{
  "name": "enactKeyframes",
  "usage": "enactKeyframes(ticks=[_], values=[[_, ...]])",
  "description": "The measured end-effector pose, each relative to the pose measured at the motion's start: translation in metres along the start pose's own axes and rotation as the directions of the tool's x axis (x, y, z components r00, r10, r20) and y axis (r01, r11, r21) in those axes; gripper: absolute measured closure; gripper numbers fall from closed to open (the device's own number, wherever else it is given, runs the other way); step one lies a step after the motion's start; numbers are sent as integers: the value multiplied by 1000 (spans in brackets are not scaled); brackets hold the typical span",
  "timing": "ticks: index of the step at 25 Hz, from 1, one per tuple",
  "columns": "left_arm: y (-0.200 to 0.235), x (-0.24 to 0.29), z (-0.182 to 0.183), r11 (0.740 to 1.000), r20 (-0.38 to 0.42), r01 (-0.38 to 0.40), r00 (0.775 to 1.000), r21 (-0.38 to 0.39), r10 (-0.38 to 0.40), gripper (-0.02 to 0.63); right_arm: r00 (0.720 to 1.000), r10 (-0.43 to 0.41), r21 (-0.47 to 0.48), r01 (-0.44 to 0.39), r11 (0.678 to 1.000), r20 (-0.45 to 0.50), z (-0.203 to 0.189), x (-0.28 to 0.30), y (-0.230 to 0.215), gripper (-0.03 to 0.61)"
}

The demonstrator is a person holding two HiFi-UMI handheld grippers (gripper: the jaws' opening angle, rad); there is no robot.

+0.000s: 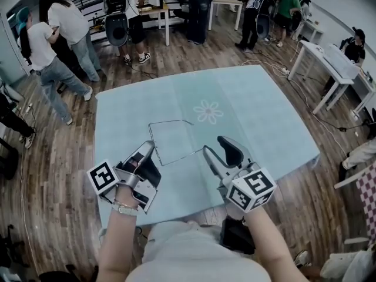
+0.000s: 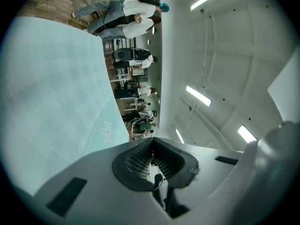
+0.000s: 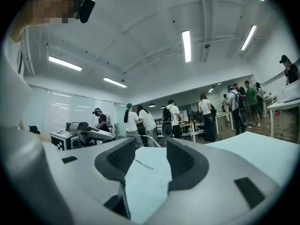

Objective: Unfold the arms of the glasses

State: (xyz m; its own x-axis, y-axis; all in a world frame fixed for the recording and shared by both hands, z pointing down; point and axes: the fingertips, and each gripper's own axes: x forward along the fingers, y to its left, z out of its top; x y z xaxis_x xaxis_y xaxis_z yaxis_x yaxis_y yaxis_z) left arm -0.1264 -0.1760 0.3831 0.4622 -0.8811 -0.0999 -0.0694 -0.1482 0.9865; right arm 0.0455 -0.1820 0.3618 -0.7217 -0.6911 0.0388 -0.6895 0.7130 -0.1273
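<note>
Thin wire-frame glasses [image 1: 167,122] lie spread on the light blue tablecloth [image 1: 252,116], their fine lines running from the cloth's middle toward both grippers. My left gripper [image 1: 151,147] is at the glasses' near left side, jaws closed together on a thin piece of them; a small dark wire loop [image 2: 158,178] shows just behind the closed pads [image 2: 140,161]. My right gripper [image 1: 220,148] is at the glasses' near right end, with its jaws wide apart and nothing between them. In the right gripper view a thin wire arm [image 3: 143,164] lies on the cloth beyond the open gripper [image 3: 151,153].
A flower print [image 1: 208,111] marks the cloth past the glasses. The table's near edge [image 1: 194,213] is close to my body. Several people stand on the wooden floor beyond the table, with white desks [image 1: 329,57] at the right.
</note>
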Motion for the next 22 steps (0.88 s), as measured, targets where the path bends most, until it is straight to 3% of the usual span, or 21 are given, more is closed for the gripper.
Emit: enactKeyframes(ticks=[7,13,22], values=[[4,2,7,998,92,9,996,58,-15,603,996,-83,-5,83,997,13,20,1,0,399],[16,9,11,992,190,12,981,127,-36,604,991,-130,-74,132,989,25,21,5,3,414],[20,13,7,979,331,17,940,202,-85,604,978,-210,-110,210,972,12,1,10,5,524]])
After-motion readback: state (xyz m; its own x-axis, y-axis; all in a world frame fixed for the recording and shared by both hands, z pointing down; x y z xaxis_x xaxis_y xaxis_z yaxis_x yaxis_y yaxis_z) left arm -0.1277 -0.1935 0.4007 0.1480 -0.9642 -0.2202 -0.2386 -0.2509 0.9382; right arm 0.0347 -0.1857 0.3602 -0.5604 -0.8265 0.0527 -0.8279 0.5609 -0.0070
